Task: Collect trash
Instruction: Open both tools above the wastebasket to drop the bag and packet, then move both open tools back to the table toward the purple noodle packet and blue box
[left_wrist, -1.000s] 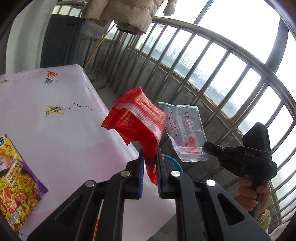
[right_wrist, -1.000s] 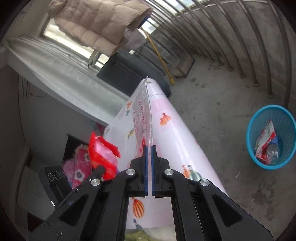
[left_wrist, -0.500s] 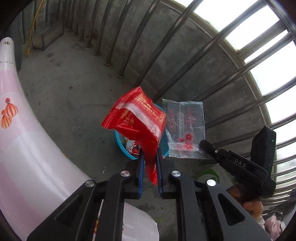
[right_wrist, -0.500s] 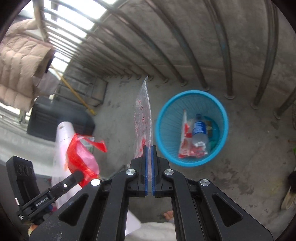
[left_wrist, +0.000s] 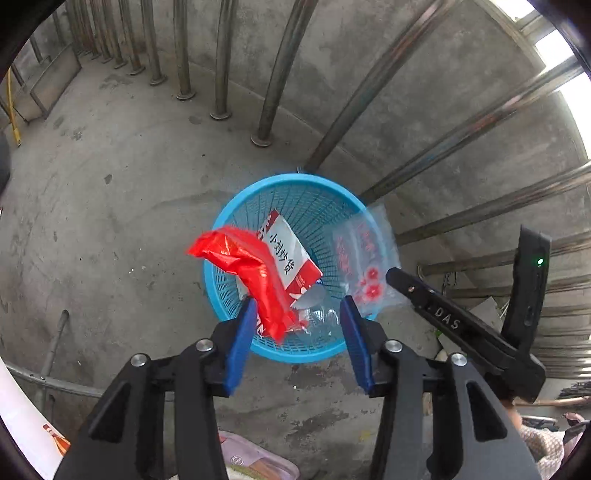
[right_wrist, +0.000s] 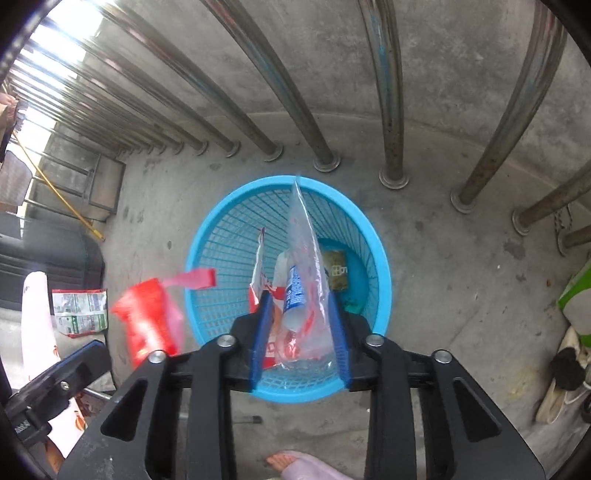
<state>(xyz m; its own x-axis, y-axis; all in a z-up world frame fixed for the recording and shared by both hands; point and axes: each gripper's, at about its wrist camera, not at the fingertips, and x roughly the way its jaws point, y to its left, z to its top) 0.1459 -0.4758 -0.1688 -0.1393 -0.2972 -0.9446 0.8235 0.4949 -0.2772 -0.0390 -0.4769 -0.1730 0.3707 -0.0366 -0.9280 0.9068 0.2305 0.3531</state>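
A row of steel railing bars (right_wrist: 391, 92) rises from round base flanges on the concrete floor (left_wrist: 110, 206), fanning from ten o'clock round to two in the right wrist view. At nine o'clock there, a yellow pole (right_wrist: 55, 188) leans past a low metal frame (right_wrist: 103, 188) set against the bars. A printed green-and-white packet (right_wrist: 79, 312) lies on the floor at about eight o'clock, beside the pale patterned tablecloth edge (right_wrist: 35, 325). Pale shoes (right_wrist: 565, 373) (one with a dark opening) sit at four o'clock, below a green object (right_wrist: 578, 295) whose nature is unclear. A bare foot (right_wrist: 288, 461) shows at six o'clock.
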